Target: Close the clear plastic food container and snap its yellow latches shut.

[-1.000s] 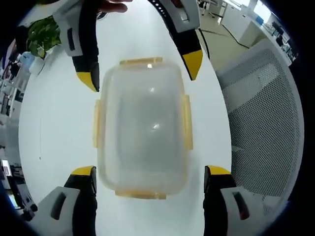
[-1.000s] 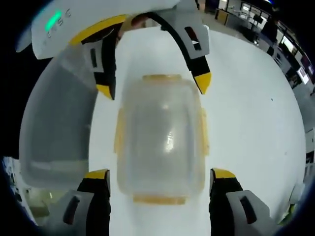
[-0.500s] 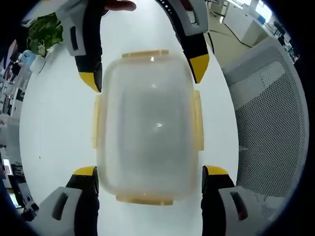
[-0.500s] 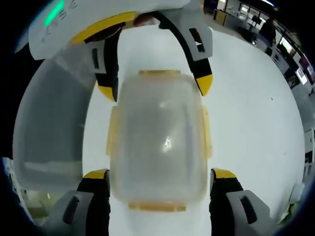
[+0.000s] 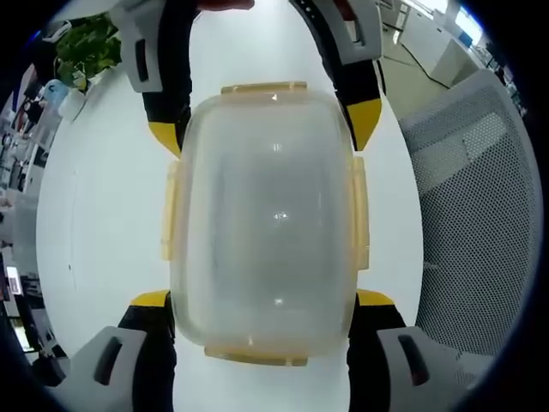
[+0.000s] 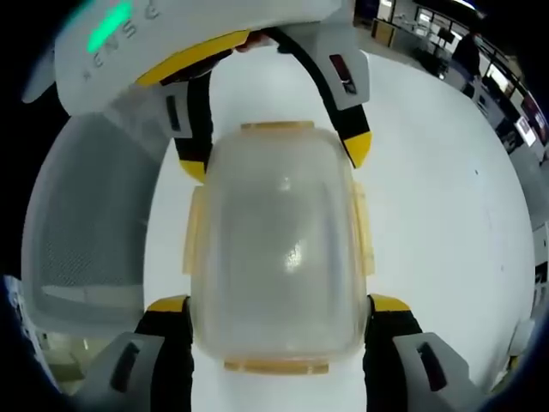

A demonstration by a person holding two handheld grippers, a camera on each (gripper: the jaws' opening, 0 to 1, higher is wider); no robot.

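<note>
A clear plastic container [image 5: 262, 215] [image 6: 279, 240] with its lid on lies on a white table [image 5: 94, 206], a yellow latch [image 5: 171, 210] on each of its four sides. My left gripper [image 5: 262, 300] is open, its jaws straddling the container's near end, close to the walls. From the opposite end my right gripper [image 6: 279, 305] straddles it the same way, also open. Each gripper shows in the other's view at the top: the right gripper [image 5: 266, 129] and the left gripper [image 6: 274, 154]. Whether the latches are snapped down I cannot tell.
A grey mesh office chair [image 5: 463, 197] [image 6: 86, 223] stands beside the table. A green plant [image 5: 86, 47] sits at the table's far corner. A hand [image 5: 223, 4] holds the right gripper. Office desks lie beyond.
Both views have closed in on the container, which looms larger between the jaws. The opposing jaws now overlap its corners. Both grippers stay open.
</note>
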